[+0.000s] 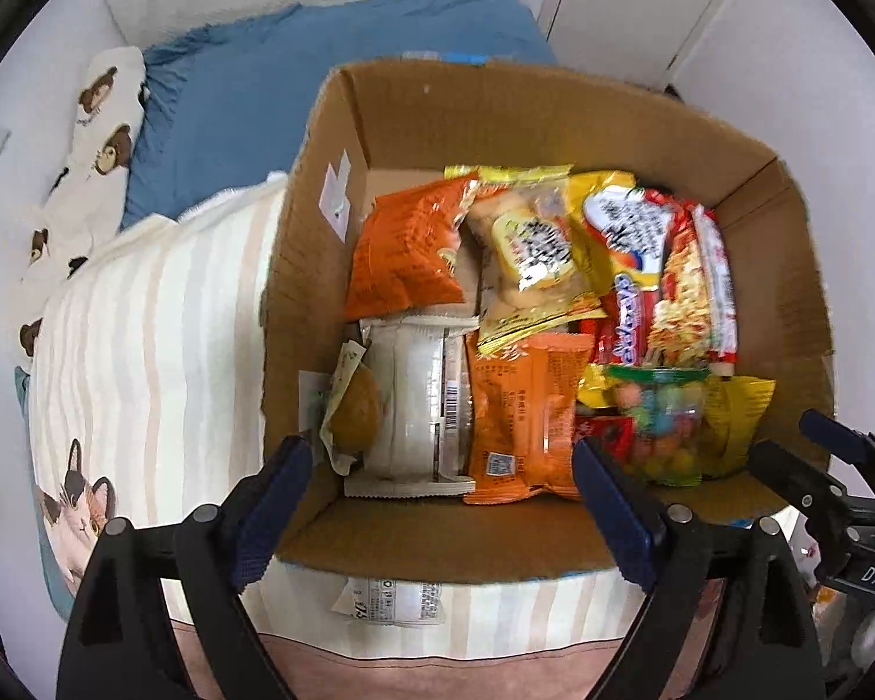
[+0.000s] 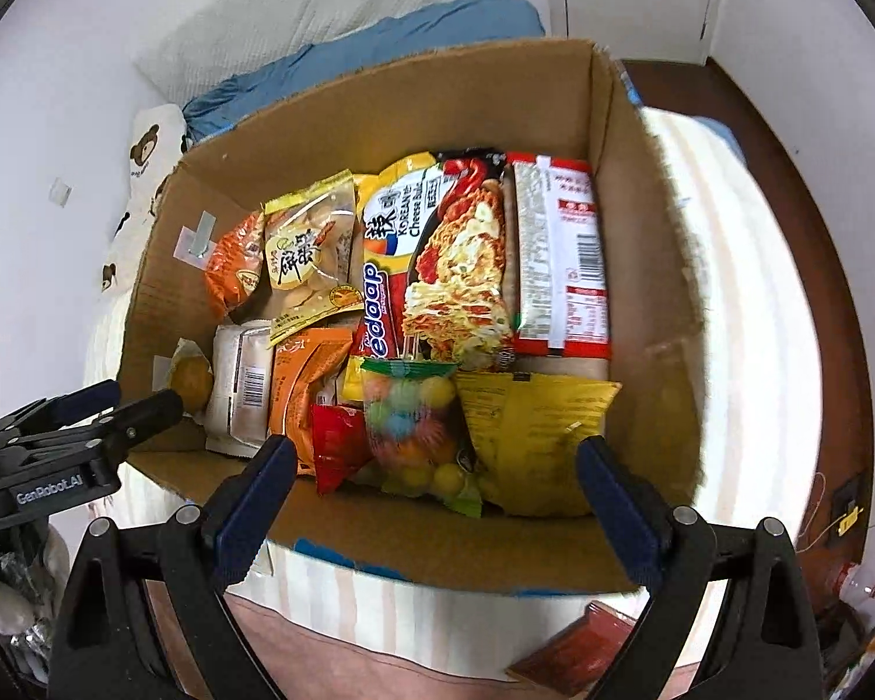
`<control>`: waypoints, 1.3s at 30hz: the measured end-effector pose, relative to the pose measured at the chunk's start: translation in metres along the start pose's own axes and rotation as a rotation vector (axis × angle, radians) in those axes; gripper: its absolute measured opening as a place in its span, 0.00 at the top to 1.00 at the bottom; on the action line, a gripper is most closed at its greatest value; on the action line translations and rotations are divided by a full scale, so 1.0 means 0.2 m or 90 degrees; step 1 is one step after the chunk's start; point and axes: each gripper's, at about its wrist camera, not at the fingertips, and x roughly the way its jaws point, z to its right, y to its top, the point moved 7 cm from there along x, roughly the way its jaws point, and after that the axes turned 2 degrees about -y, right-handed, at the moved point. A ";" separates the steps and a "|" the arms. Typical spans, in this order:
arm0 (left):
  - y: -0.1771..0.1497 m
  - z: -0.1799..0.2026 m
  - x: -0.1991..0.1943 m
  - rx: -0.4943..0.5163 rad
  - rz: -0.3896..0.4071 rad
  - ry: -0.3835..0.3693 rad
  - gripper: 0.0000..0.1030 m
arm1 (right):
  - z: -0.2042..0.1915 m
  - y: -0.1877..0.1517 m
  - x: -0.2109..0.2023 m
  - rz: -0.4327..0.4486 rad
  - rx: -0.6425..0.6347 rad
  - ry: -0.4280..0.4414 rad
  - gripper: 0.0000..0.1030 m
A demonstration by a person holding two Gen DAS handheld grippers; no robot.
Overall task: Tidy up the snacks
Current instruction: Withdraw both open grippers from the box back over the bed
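Note:
An open cardboard box (image 1: 554, 111) (image 2: 653, 268) stands on the bed, filled with snacks. Inside lie an orange chip bag (image 1: 405, 251), a yellow cracker pack (image 1: 531, 245) (image 2: 312, 256), a noodle pack (image 1: 679, 286) (image 2: 455, 268), a clear bag of coloured candy balls (image 1: 662, 420) (image 2: 417, 426), a white wrapped pack (image 1: 420, 408) and a yellow bag (image 2: 531, 437). My left gripper (image 1: 443, 490) is open and empty above the box's near edge. My right gripper (image 2: 437, 484) is open and empty above the near edge too. Each gripper also shows in the other's view, the right one (image 1: 816, 455) and the left one (image 2: 122, 402).
The box rests on a striped blanket (image 1: 163, 350) with a cat print. A blue pillow (image 1: 332, 76) and a bear-print pillow (image 1: 102, 134) lie behind. One white snack packet (image 1: 388, 598) lies on the blanket before the box. A wooden bed frame (image 2: 834, 268) curves at right.

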 end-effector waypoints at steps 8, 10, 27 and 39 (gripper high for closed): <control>-0.08 0.09 -0.21 0.022 0.095 0.007 0.11 | 0.00 -0.08 -0.20 0.076 -0.020 -0.033 0.05; -0.11 0.11 -0.25 0.024 0.112 0.006 0.11 | 0.00 -0.10 -0.27 0.102 -0.018 -0.036 0.05; -0.38 0.21 -0.64 0.040 0.251 0.020 0.11 | -0.04 -0.37 -0.77 0.236 -0.032 -0.067 0.04; -0.52 0.25 -0.82 0.043 0.308 0.014 0.11 | -0.11 -0.54 -1.06 0.308 -0.043 -0.063 0.04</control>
